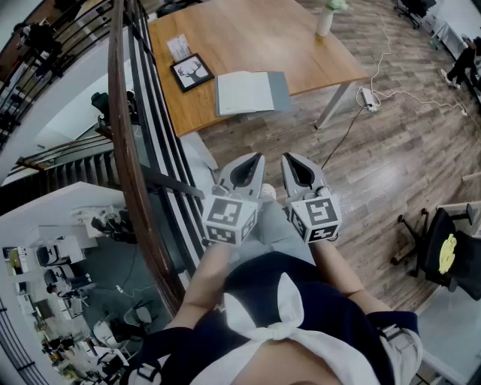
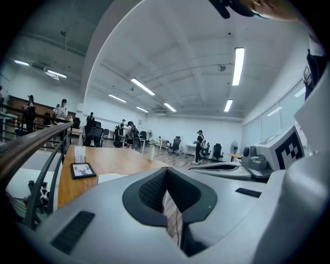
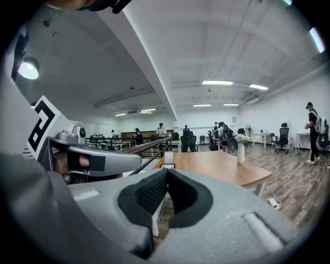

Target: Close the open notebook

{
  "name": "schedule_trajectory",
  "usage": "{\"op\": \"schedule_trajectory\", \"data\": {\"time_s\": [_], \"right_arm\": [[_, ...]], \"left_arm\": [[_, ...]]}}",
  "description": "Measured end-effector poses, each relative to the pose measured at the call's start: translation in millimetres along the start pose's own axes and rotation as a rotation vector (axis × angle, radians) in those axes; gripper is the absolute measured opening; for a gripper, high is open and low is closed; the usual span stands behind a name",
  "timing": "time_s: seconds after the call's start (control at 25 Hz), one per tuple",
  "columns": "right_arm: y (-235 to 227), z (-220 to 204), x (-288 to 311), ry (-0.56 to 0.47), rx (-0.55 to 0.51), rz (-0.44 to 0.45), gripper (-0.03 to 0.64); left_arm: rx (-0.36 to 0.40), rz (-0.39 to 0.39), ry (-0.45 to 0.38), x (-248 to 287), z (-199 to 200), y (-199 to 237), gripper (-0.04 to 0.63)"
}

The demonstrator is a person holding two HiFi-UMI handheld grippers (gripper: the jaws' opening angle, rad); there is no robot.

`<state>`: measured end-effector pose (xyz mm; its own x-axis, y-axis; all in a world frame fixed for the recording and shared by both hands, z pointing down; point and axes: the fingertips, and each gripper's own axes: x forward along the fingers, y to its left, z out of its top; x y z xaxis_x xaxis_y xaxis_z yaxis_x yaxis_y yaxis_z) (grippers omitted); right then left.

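Note:
The open notebook (image 1: pixel 252 92) lies flat on the wooden table (image 1: pixel 316 56), white pages up, near the table's front edge. In the left gripper view a pale strip of the notebook (image 2: pixel 111 177) shows just above the gripper body. My left gripper (image 1: pixel 255 159) and right gripper (image 1: pixel 287 159) hang side by side over the floor, well short of the table, both pointing toward it. In each gripper view the jaws meet at their tips, left (image 2: pixel 166 170) and right (image 3: pixel 167 171), with nothing between them.
A framed deer picture (image 1: pixel 191 72) and a small card (image 1: pixel 179 46) sit left of the notebook, and a white vase (image 1: pixel 325 19) stands at the table's far side. A curved stair railing (image 1: pixel 124 150) runs along my left. A power strip with cable (image 1: pixel 368 98) lies on the floor; an office chair (image 1: pixel 443 248) stands right.

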<state>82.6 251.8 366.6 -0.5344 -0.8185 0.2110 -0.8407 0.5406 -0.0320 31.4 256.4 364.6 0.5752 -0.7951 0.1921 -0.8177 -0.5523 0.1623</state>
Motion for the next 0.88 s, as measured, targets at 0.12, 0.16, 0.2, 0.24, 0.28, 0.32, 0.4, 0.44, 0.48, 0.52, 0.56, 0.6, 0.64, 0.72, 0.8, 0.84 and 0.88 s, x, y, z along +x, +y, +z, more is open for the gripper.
{"op": "schedule_trajectory", "data": {"time_s": [0.12, 0.16, 0.2, 0.24, 0.28, 0.32, 0.4, 0.44, 0.48, 0.52, 0.56, 0.6, 0.64, 0.72, 0.8, 0.84, 0.88], "right_arm": [[-7.1, 4.9, 10.6, -0.012, 0.019, -0.010, -0.003], [-10.0, 6.8, 14.2, -0.020, 0.022, -0.013, -0.003], [-12.7, 8.4, 18.0, -0.027, 0.024, -0.015, -0.002], [-15.5, 9.4, 21.8, -0.031, 0.024, -0.015, -0.002], [-18.6, 9.8, 25.5, -0.033, 0.025, -0.016, -0.003], [-22.0, 9.9, 28.9, -0.033, 0.028, -0.017, -0.002], [-29.1, 10.9, 34.3, -0.035, 0.033, -0.016, -0.002], [-32.7, 11.4, 36.9, -0.035, 0.036, -0.013, -0.002], [-36.4, 11.9, 40.0, -0.033, 0.039, -0.008, -0.002], [-40.1, 12.4, 44.0, -0.030, 0.042, -0.003, -0.002], [-43.9, 13.1, 48.9, -0.027, 0.044, 0.003, -0.002], [-47.8, 14.0, 54.5, -0.024, 0.046, 0.008, -0.002], [-51.6, 14.7, 60.1, -0.020, 0.049, 0.014, -0.002], [-59.9, 14.5, 69.5, -0.010, 0.055, 0.025, -0.001], [-69.8, 14.1, 77.3, 0.000, 0.060, 0.033, 0.000], [-75.6, 14.4, 81.9, 0.006, 0.062, 0.038, 0.000], [-81.8, 14.8, 87.1, 0.012, 0.065, 0.044, 0.000]], "left_arm": [[0.030, 0.013, 0.017, 8.3, 1.2, 8.3, 0.017], [0.032, 0.015, 0.023, 11.4, 1.3, 11.2, 0.017], [0.029, 0.015, 0.028, 14.6, 1.1, 14.1, 0.017], [0.023, 0.014, 0.032, 17.8, 0.9, 16.9, 0.017], [0.016, 0.011, 0.034, 21.1, 1.3, 19.5, 0.017], [0.013, 0.010, 0.034, 24.5, 2.3, 21.8, 0.017], [0.022, 0.011, 0.036, 32.0, 4.6, 25.0, 0.017], [0.030, 0.013, 0.040, 36.2, 5.3, 26.1, 0.017], [0.036, 0.015, 0.044, 40.6, 5.7, 27.3, 0.017], [0.039, 0.015, 0.048, 45.4, 6.1, 29.0, 0.017], [0.039, 0.016, 0.052, 50.5, 6.6, 31.4, 0.018], [0.039, 0.016, 0.056, 55.8, 7.1, 34.4, 0.017], [0.038, 0.017, 0.061, 61.1, 7.2, 37.6, 0.017], [0.041, 0.021, 0.075, 70.6, 5.1, 42.4, 0.017], [0.045, 0.024, 0.089, 80.4, 3.4, 45.6, 0.017], [0.046, 0.026, 0.095, 86.1, 3.4, 47.8, 0.017], [0.046, 0.030, 0.102, 92.0, 3.4, 50.7, 0.017]]}}
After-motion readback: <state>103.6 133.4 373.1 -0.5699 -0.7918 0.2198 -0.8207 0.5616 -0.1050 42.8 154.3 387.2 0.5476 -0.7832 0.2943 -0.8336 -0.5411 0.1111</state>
